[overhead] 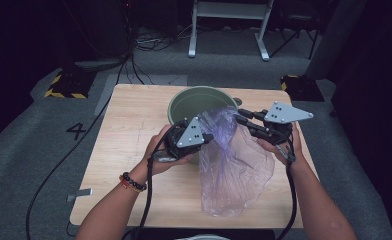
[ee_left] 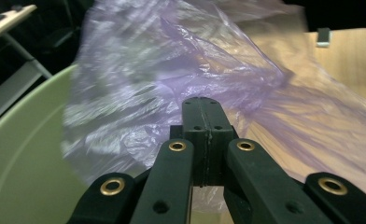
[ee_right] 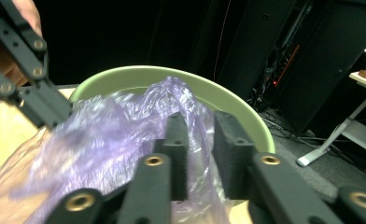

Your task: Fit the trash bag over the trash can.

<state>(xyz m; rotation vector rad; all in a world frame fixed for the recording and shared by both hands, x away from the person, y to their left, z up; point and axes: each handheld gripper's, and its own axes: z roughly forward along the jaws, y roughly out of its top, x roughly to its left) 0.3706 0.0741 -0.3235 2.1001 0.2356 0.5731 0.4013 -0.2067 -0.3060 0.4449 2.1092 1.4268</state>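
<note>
- While both hands hover at the near rim of the green bucket [overhead: 184, 102], the thin purple plastic bag [overhead: 234, 165] hangs between the two grippers, its top bunched up against the bucket's mouth and the rest trailing down flat across the wooden table [overhead: 129, 145] toward the person.
- Left gripper [overhead: 208, 137]: jaws pressed tight together in its own view, with a fold of the bag's film pinched at their tips (the purple sheet fans out straight from the clamp).
- Right gripper [overhead: 241, 119]: jaws standing partly apart in its own view, the film draped loosely in the gap; I judge the pads are not biting on it just now.
- Handling call: this bag looks feather-light, limp and crinkly, with no stiffness at all, so it will sag, billow and cling wherever it is not pulled taut.
- It also looks slick and easy to tear, so a thin single layer may slide out of a pinch.
- Best hold, by my reading: the mouth edge, a gathered fold on each side, well apart, so the opening can be spread over the rim.
- Count: one bag, one bucket, one table, two grippers.
</note>
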